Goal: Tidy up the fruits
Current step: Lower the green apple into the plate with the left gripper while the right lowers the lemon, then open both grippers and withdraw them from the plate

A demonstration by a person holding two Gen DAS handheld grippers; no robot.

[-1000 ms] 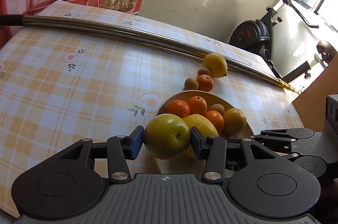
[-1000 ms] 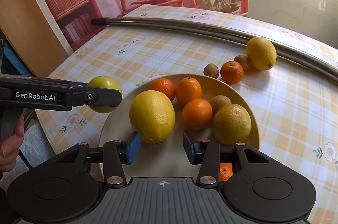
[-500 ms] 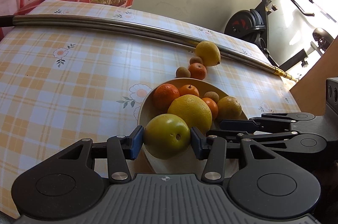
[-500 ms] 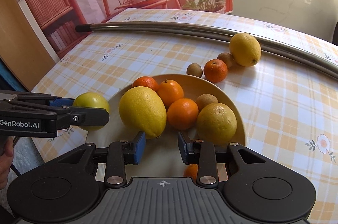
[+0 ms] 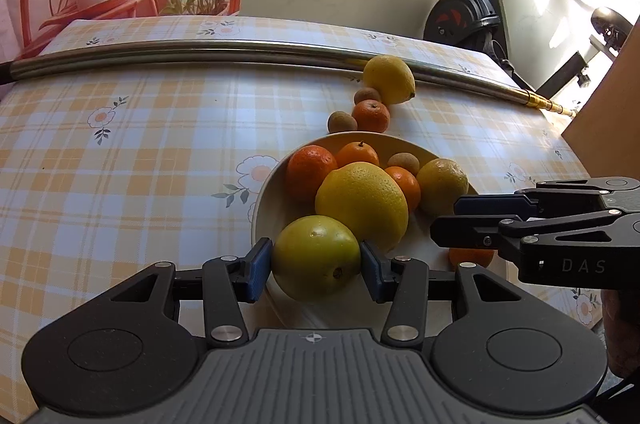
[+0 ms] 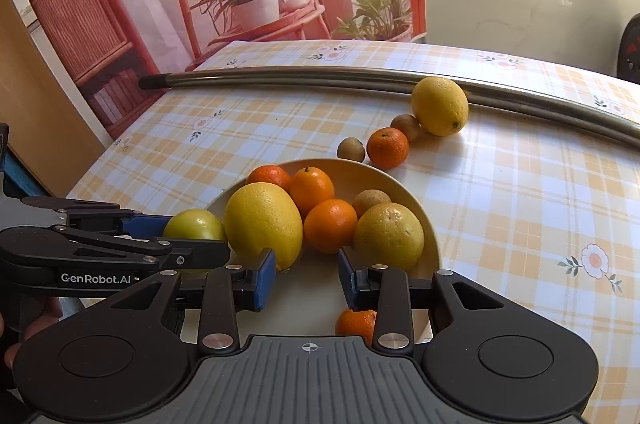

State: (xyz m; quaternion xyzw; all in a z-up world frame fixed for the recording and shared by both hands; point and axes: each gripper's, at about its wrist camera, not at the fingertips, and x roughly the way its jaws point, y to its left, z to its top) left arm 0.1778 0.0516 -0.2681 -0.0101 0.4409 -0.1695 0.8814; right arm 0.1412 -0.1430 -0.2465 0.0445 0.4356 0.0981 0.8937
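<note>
A cream bowl (image 5: 260, 207) (image 6: 360, 171) holds a large yellow citrus (image 5: 362, 203) (image 6: 262, 220), several mandarins, a small brown fruit and a yellow-green citrus. My left gripper (image 5: 316, 264) (image 6: 196, 238) is shut on a green round fruit (image 5: 316, 256) (image 6: 194, 224), held at the bowl's near left rim and touching the yellow citrus. My right gripper (image 6: 307, 276) (image 5: 446, 220) hovers over the bowl's near side, jaws drawn in with nothing between them. A small mandarin (image 6: 354, 324) (image 5: 472, 258) lies under it.
Beyond the bowl, on the checked tablecloth, lie a lemon (image 5: 388, 79) (image 6: 440, 105), a mandarin (image 5: 371, 115) and two small brown fruits. A long metal pole (image 5: 200, 49) (image 6: 320, 73) crosses the table behind them. An exercise bike (image 5: 472, 15) stands past the table's far edge.
My left gripper has carried the green fruit in over the bowl's rim, up against the yellow citrus. The right gripper's jaws have narrowed a little, and both views have rolled slightly.
</note>
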